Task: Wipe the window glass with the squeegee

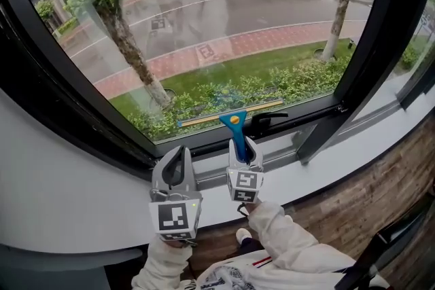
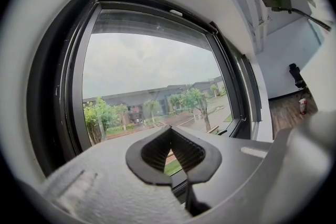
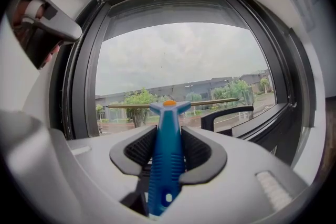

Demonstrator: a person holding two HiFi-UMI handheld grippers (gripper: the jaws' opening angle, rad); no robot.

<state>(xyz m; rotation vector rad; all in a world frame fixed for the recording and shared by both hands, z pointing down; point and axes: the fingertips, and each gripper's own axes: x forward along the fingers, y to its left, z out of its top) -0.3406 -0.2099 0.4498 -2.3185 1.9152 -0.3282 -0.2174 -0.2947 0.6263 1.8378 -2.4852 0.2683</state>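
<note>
A squeegee with a blue handle (image 1: pixel 237 134) and a long yellow-edged blade (image 1: pixel 230 113) stands against the lower part of the window glass (image 1: pixel 224 24). My right gripper (image 1: pixel 242 149) is shut on the blue handle (image 3: pixel 166 149), with the blade (image 3: pixel 173 105) lying level across the pane. To its left my left gripper (image 1: pixel 178 161) hangs below the window's bottom frame, jaws closed together and empty. In the left gripper view the left gripper (image 2: pixel 170 149) points up at the glass (image 2: pixel 147 76).
A black window handle (image 1: pixel 266 121) sits just right of the squeegee on the bottom frame (image 1: pixel 204 149). A dark mullion (image 1: pixel 360 58) bounds the pane on the right. A white sill (image 1: pixel 75 193) runs below; wooden flooring (image 1: pixel 380 193) lies at the right.
</note>
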